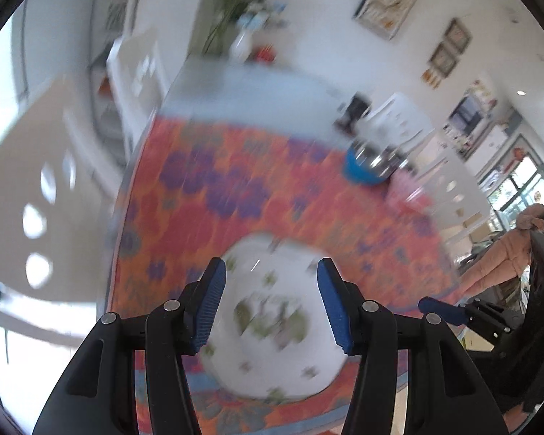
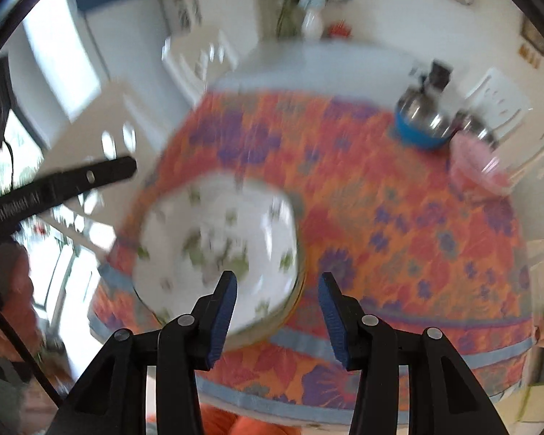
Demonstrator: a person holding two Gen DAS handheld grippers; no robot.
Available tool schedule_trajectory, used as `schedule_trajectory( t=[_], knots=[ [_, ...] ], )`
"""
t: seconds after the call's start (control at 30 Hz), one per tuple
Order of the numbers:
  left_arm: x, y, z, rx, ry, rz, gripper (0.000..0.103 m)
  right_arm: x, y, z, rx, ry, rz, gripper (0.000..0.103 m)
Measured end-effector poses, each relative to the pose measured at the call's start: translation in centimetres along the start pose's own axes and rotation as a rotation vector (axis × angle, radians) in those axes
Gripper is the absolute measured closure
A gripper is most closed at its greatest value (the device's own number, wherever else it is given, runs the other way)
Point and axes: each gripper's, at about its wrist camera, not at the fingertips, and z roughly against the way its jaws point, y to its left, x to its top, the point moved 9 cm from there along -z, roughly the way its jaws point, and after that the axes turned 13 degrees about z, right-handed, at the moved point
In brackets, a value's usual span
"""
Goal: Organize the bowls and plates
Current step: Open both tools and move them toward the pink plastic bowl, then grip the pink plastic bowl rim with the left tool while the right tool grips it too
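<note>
A white plate with green flower prints [image 1: 272, 326] lies near the front edge of the table, on the orange and purple cloth [image 1: 214, 188]. My left gripper [image 1: 271, 268] hangs above the plate, open, with nothing between its blue pads. My right gripper [image 2: 278, 279] is also open and empty, over the plate's [image 2: 217, 239] right rim. At the far right a blue bowl [image 2: 417, 134] holds a steel bowl [image 2: 420, 112], and a pink bowl [image 2: 471, 163] stands beside it. Both views are blurred.
A white vase with a plant [image 2: 312, 23] and a dark object [image 2: 439, 72] stand on the bare far part of the table. White chairs [image 2: 196, 58] surround it. A person in a pale coat [image 1: 507, 253] stands off to the right.
</note>
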Motion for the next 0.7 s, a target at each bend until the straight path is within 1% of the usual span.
schedule_trajectory(
  t=[0.03, 0.07, 0.1, 0.13, 0.17, 0.2, 0.23, 0.27, 0.33, 0.4, 0.47, 0.53, 0.6, 0.63, 0.7],
  knots=[
    [0.7, -0.9, 0.6, -0.012, -0.021, -0.013, 0.053, 1.0, -0.6, 1.4, -0.011, -0.044, -0.016, 0.051],
    [1.7, -2.2, 1.6, -0.029, -0.054, -0.03, 0.053, 2.0, -1.3, 3.0, -0.023, -0.096, -0.034, 0.043],
    [2.8, -3.6, 2.6, -0.048, -0.088, -0.048, 0.052, 3.0, -2.2, 4.7, -0.037, -0.153, -0.054, 0.038],
    [3.6, -4.8, 3.3, -0.064, -0.111, -0.06, 0.048, 4.1, -3.6, 7.0, -0.059, -0.222, -0.084, 0.028],
    [4.2, -5.8, 3.8, -0.08, -0.131, -0.069, 0.045, 4.8, -4.4, 8.0, -0.072, -0.258, -0.099, 0.026],
    [5.0, -7.2, 4.4, -0.1, -0.151, -0.081, 0.038, 5.5, -6.0, 9.9, -0.092, -0.316, -0.129, 0.025],
    [5.3, -7.9, 4.7, -0.113, -0.162, -0.089, 0.035, 6.0, -7.6, 11.3, -0.11, -0.355, -0.156, 0.021],
    [5.9, -9.2, 5.0, -0.133, -0.174, -0.103, 0.035, 6.3, -9.2, 12.2, -0.13, -0.382, -0.185, 0.014],
    [6.6, -11.3, 4.5, -0.153, -0.177, -0.119, 0.035, 6.3, -13.2, 13.8, -0.176, -0.431, -0.27, 0.011],
    [7.2, -13.4, 2.7, -0.165, -0.164, -0.112, 0.035, 5.7, -17.5, 14.2, -0.189, -0.447, -0.357, 0.011],
    [7.2, -15.3, 0.1, -0.184, -0.13, -0.093, 0.035, 4.7, -22.2, 13.5, -0.195, -0.422, -0.455, 0.011],
    [6.8, -17.5, -3.4, -0.193, -0.078, -0.061, 0.035, 3.7, -26.9, 11.9, -0.177, -0.384, -0.523, 0.011],
    [6.1, -19.6, -7.5, -0.195, -0.013, -0.019, 0.035, 2.9, -30.2, 10.3, -0.158, -0.346, -0.56, 0.011],
    [5.5, -20.5, -8.7, -0.198, 0.007, -0.006, 0.036, 2.5, -32.4, 8.9, -0.142, -0.313, -0.573, 0.011],
    [4.0, -22.9, -13.7, -0.18, 0.08, 0.029, 0.037, 1.9, -34.9, 7.1, -0.124, -0.271, -0.565, 0.011]
  ],
)
